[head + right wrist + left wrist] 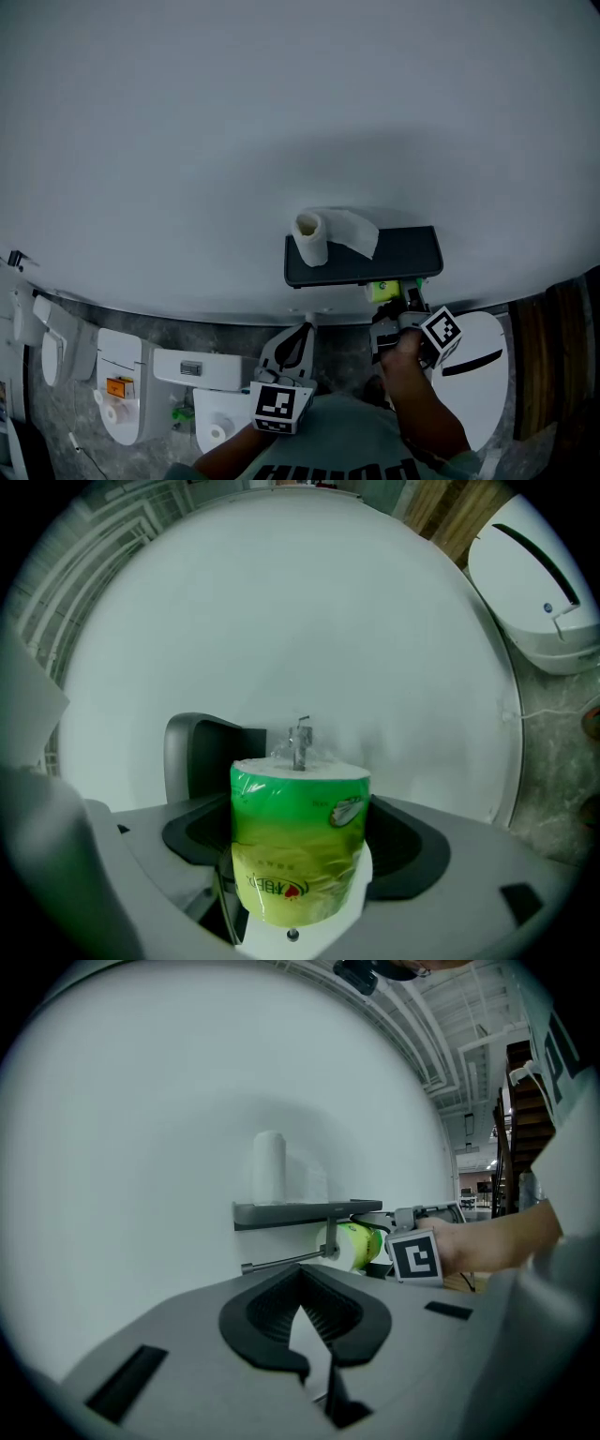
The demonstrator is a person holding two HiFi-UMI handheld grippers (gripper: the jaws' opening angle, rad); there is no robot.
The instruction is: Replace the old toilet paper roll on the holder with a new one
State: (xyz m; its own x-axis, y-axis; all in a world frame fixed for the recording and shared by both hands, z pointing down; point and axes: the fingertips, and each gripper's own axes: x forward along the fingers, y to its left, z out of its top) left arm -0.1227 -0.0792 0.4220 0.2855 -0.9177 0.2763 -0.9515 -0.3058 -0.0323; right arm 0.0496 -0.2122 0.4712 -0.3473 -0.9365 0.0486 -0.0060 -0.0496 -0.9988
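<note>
Green plastic wrap covers the new roll [298,846], which sits clamped between the two jaws of the right hand-held gripper [394,305]. The jaws press on its sides, and its flat end points away from the camera on that gripper. The roll is held just under the dark shelf [403,251] of the wall-mounted holder, towards the middle of the shelf's front edge. Past the roll's far end a bit of metal fitting shows, but I cannot tell whether the roll is threaded on anything. A thin metal rod [281,1261] runs beneath the shelf and out to one side from the post that hangs under it. The green roll lies on the other side of that post.

The old roll [311,237] stands upright on top of the shelf at its left end, with a loose sheet trailing towards the shelf's middle.

The left hand-held gripper [305,1330] hangs below the shelf and well apart from it. Its jaws are drawn together with only a sliver between them, gripping nothing. The shelf is fixed to a plain white wall [281,112].
</note>
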